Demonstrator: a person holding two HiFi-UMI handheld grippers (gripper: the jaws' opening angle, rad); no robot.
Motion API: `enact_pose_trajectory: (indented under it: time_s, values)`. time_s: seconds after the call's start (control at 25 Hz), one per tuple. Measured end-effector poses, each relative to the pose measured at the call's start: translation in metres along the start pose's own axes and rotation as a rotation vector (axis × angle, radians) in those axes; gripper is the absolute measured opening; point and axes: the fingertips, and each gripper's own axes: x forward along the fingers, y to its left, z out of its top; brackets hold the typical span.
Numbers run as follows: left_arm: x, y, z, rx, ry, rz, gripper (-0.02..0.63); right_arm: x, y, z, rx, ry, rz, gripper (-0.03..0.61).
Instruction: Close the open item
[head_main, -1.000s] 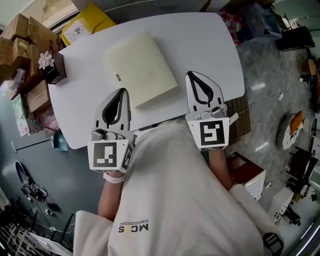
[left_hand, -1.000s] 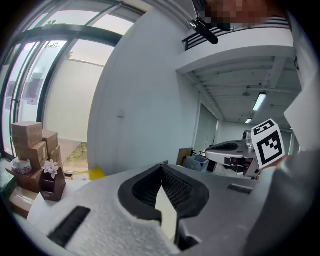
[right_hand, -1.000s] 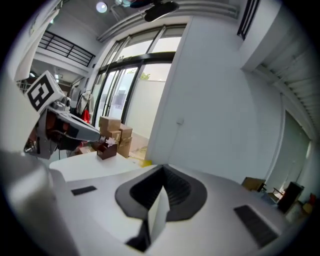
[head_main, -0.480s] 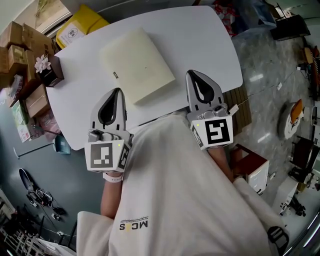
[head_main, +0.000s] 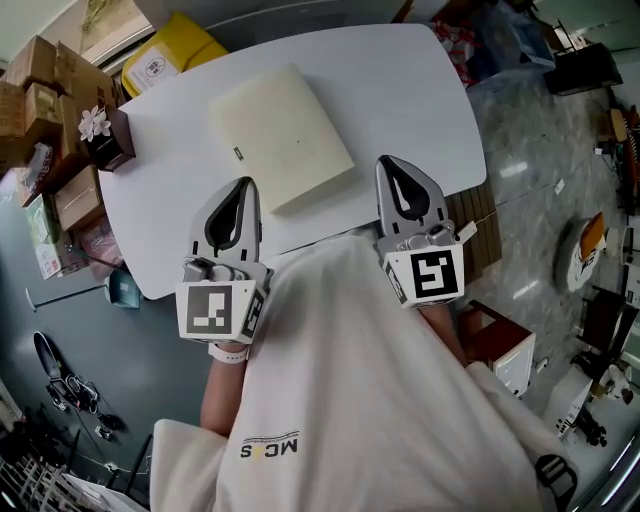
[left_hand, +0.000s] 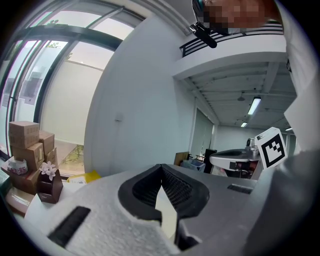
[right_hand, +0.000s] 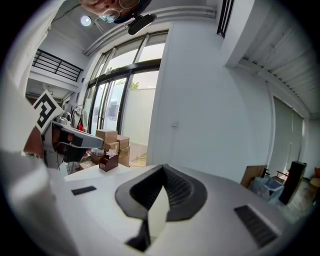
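Seemingly finished already, with the cream folder (head_main: 280, 135) lying flat and shut in the middle of the table (head_main: 420, 90), hence left hand-held gripper (head_main: 244, 185) and right hand-held gripper (head_main: 393, 162) both closed on nothing, poised at its near edge.

I see the item (head_main: 280, 135) as a flat cream rectangle with rounded corners, a small dark tab on its left edge and a tiny dark dot on top. It lies flat on the white tabletop (head_main: 420, 90), turned at an angle to the edges, near the near edge. It reads as one slab, with no lid raised.
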Motion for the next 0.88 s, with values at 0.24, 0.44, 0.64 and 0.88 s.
enact_pose_trajectory:
  time_s: [0.24, 0.44, 0.64, 0.88]
  values:
    - [-0.0012, -0.0023, -0.0002, 0.003, -0.004, -0.005, 0.026, -0.0013, 0.001, 0.0041, 0.002, -0.014, 0.001, 0.015]
    - [-0.0036, -0.0046, -0.0028, 0.002, -0.002, -0.01, 0.026, -0.0027, -0.0004, 0.0044, 0.019, -0.016, -0.006, 0.015]
    - [-0.0059, -0.0034, -0.0043, -0.006, -0.001, -0.006, 0.026, -0.0033, -0.0006, 0.0048, 0.021, -0.016, -0.006, 0.015]
    - [-0.0069, -0.0025, -0.0072, -0.013, 0.0, -0.005, 0.026, -0.0038, 0.0019, 0.0039, 0.018, -0.013, -0.005, 0.015]
